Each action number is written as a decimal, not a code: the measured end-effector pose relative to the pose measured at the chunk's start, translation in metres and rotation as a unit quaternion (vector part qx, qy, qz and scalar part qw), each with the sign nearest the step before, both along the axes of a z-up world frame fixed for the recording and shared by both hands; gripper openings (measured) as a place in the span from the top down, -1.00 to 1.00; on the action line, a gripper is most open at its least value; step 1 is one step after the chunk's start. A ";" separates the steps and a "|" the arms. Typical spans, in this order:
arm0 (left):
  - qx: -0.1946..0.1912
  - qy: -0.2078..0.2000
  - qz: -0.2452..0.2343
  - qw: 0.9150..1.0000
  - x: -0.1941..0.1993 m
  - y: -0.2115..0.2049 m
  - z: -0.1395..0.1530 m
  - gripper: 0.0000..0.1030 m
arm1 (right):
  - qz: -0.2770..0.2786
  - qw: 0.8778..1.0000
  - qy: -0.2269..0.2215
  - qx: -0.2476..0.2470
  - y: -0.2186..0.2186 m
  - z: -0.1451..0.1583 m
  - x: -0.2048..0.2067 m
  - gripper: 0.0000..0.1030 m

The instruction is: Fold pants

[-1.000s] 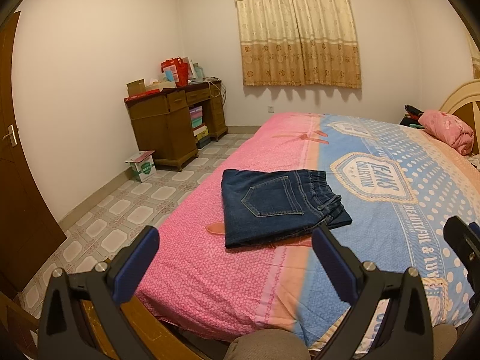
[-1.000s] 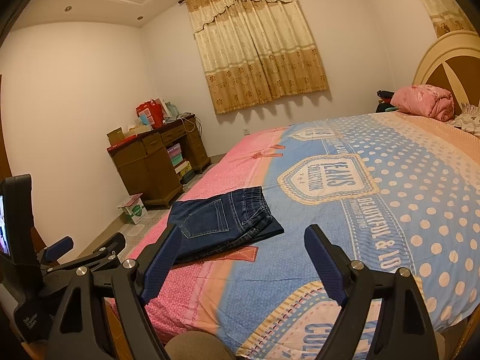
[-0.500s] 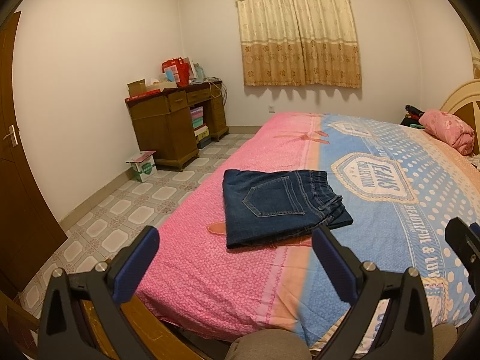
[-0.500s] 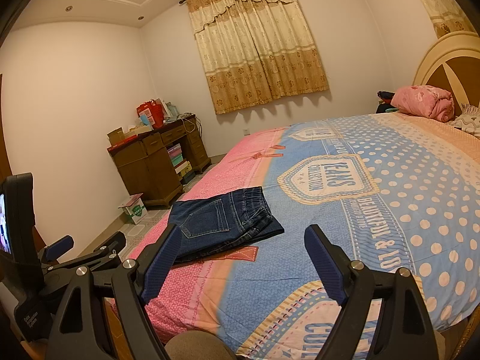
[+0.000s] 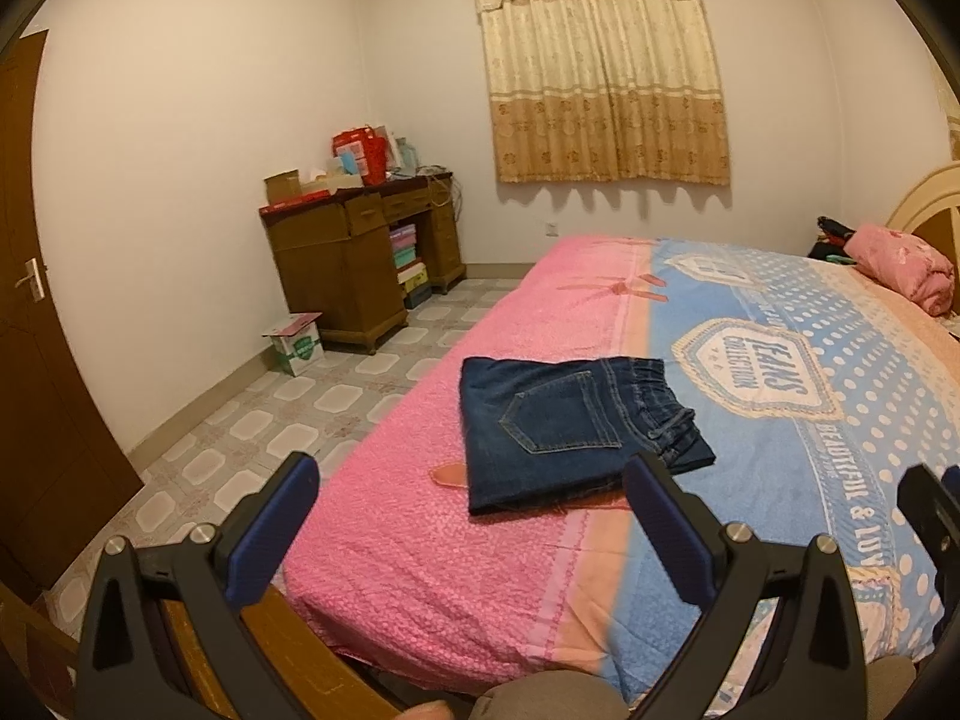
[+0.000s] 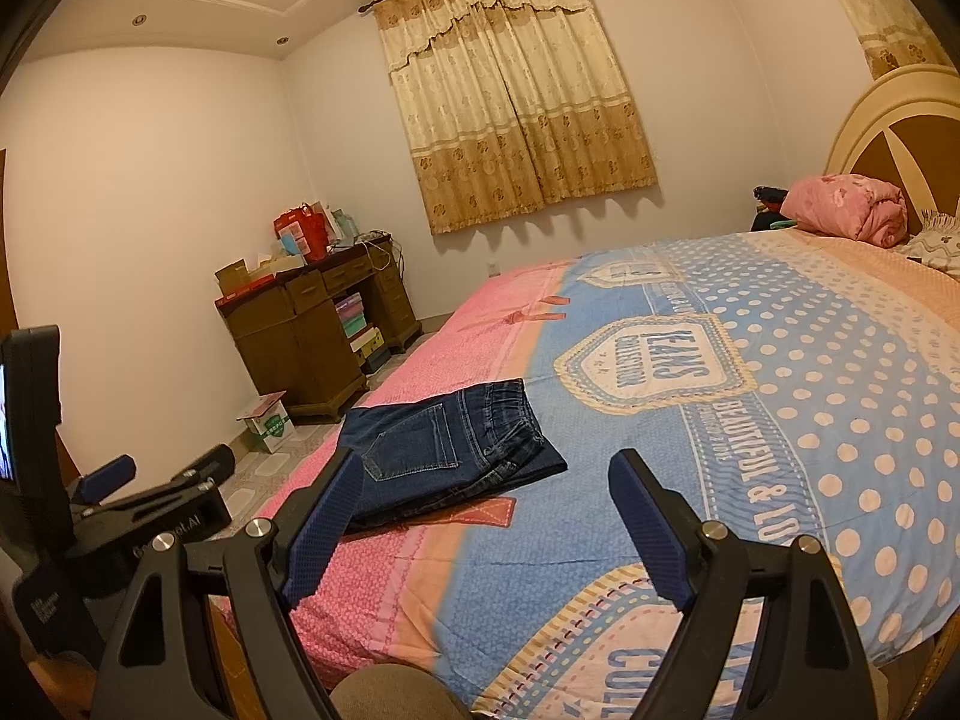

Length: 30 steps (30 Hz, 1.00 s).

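A: What room is shown?

B: A bedroom is shown, with white walls, a tiled floor [image 5: 258,420] and a drawn curtain [image 5: 600,60] on the far wall. A wooden desk [image 5: 354,264] piled with boxes is set against the left wall, and a small carton [image 5: 297,343] is placed on the floor beside it.

A: Where are the pants?

B: The folded pants [image 5: 564,426] are laid flat on the bed [image 5: 420,540], near its foot edge, across the line where the pink part of the cover meets the blue part. A back pocket is turned upward. A rolled pink blanket [image 6: 846,207] is seen at the head of the bed.

A: How are the tongs held?

B: The left gripper [image 5: 471,531] is held released, with its jaws spread wide and nothing between them. The right gripper [image 6: 486,531] is likewise spread wide, with nothing grasped. Both are held off the foot edge, apart from the pants.
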<state>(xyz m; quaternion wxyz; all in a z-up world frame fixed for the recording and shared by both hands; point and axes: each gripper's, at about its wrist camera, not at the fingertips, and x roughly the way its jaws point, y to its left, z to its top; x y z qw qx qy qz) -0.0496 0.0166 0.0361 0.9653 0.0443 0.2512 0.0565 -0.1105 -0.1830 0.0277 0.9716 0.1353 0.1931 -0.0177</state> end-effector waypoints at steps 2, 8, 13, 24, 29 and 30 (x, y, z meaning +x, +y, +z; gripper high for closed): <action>0.002 0.003 0.009 1.000 0.002 0.000 0.002 -1.00 | -0.001 1.000 -0.001 0.001 -0.001 0.000 0.000 -0.65; 0.002 0.003 0.005 1.000 0.003 0.001 0.004 -1.00 | -0.005 1.000 -0.004 -0.003 0.001 0.001 -0.004 -0.65; 0.007 0.010 0.011 1.000 0.005 -0.002 0.004 -1.00 | -0.006 1.000 -0.004 -0.004 0.002 0.001 -0.004 -0.65; -0.025 0.027 0.006 0.999 0.012 0.007 0.003 -1.00 | -0.009 1.000 0.003 -0.001 0.002 0.001 -0.003 -0.65; -0.028 0.025 0.003 0.999 0.012 0.009 0.002 -1.00 | -0.010 1.000 0.003 -0.002 0.002 0.001 -0.004 -0.65; -0.025 0.027 0.004 0.999 0.013 0.009 0.002 -1.00 | -0.010 1.000 0.003 -0.001 0.002 0.001 -0.004 -0.65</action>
